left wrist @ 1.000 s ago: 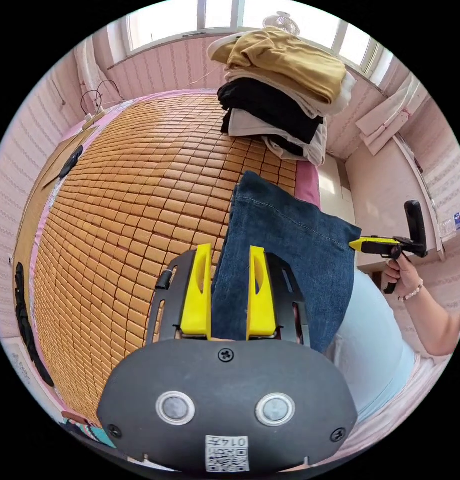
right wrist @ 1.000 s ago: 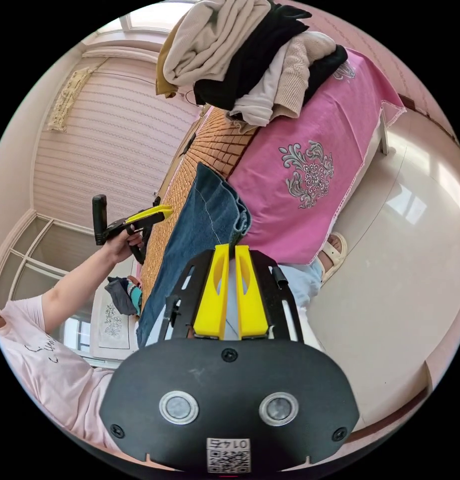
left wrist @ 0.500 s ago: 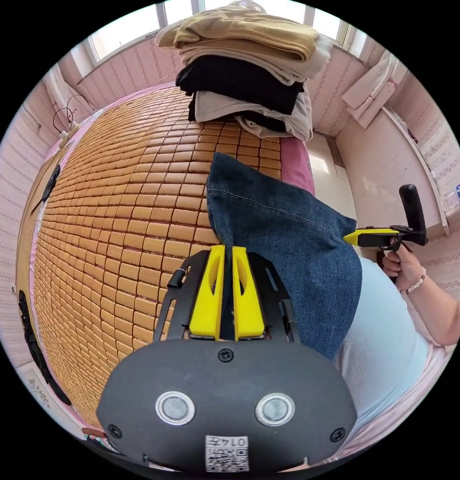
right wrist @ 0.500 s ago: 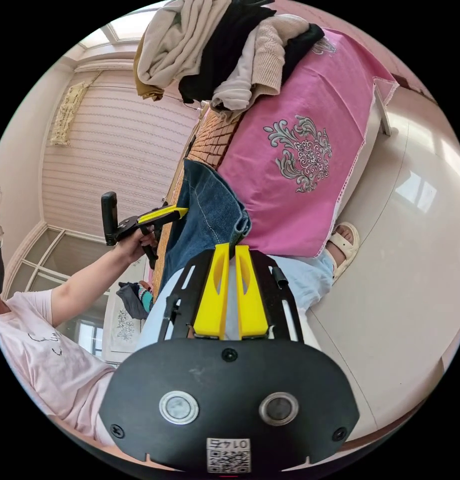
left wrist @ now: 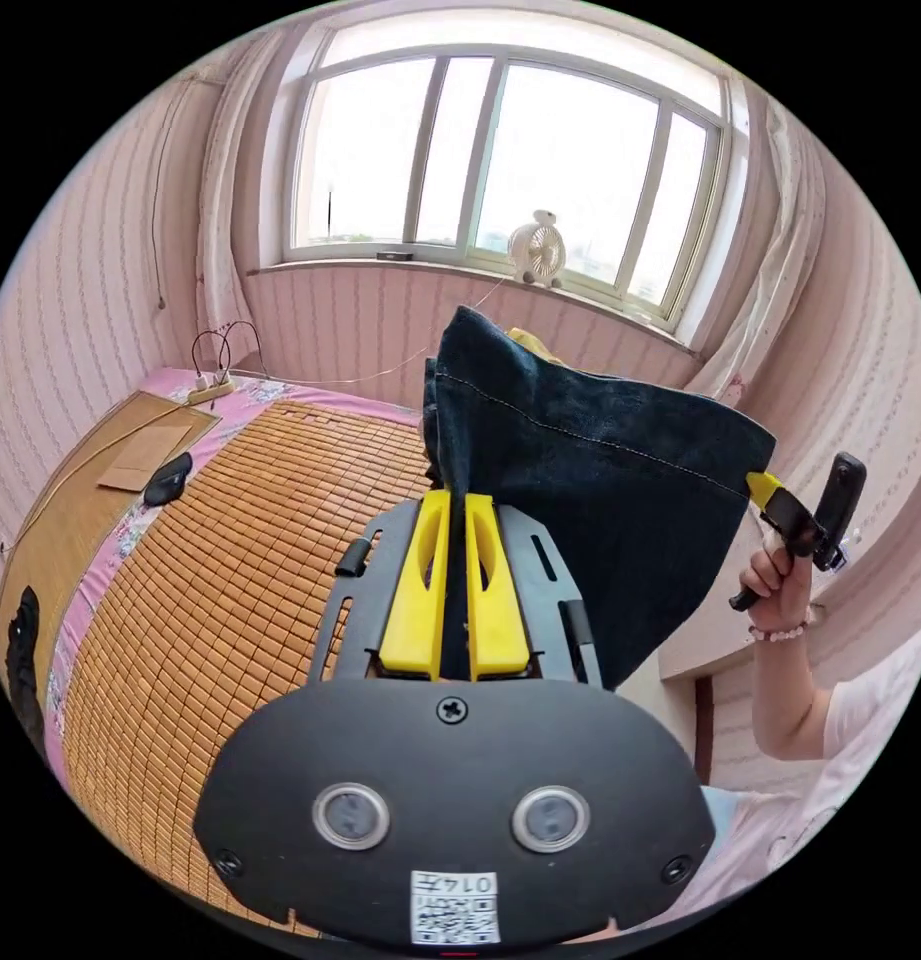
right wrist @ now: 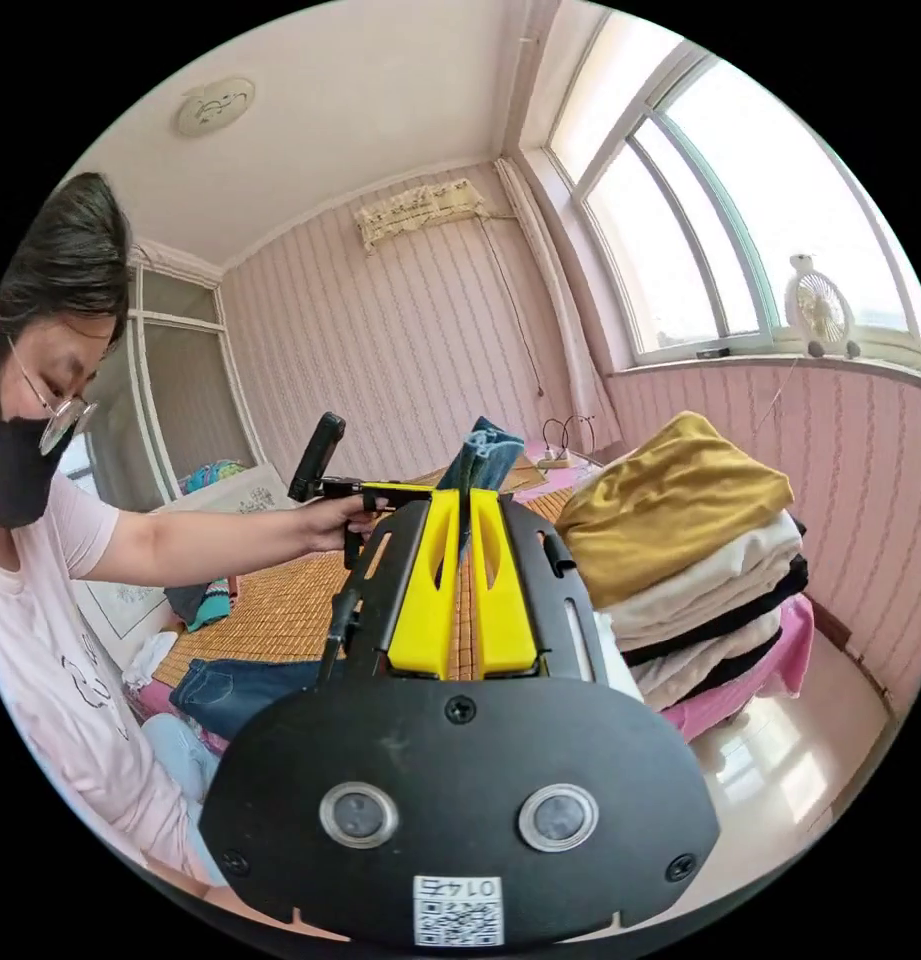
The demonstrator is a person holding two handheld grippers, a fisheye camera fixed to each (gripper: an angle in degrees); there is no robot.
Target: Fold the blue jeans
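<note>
In both claws [left wrist: 453, 510], jeans [left wrist: 590, 480]

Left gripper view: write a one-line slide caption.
Both grippers hold the blue jeans up above the bamboo mat.

Blue jeans [left wrist: 600, 480]: dark matt denim cloth, pale stitched seam along hem. Left gripper [left wrist: 456, 520] jaws: smooth yellow plastic on matt black housing. Bed mat [left wrist: 230, 600]: small glossy tan tiles, bamboo-like, at the bed's near edge. Stacked clothes [right wrist: 690, 560]: soft matt cloth. Floor [right wrist: 780, 770]: glossy, reflective.
</note>
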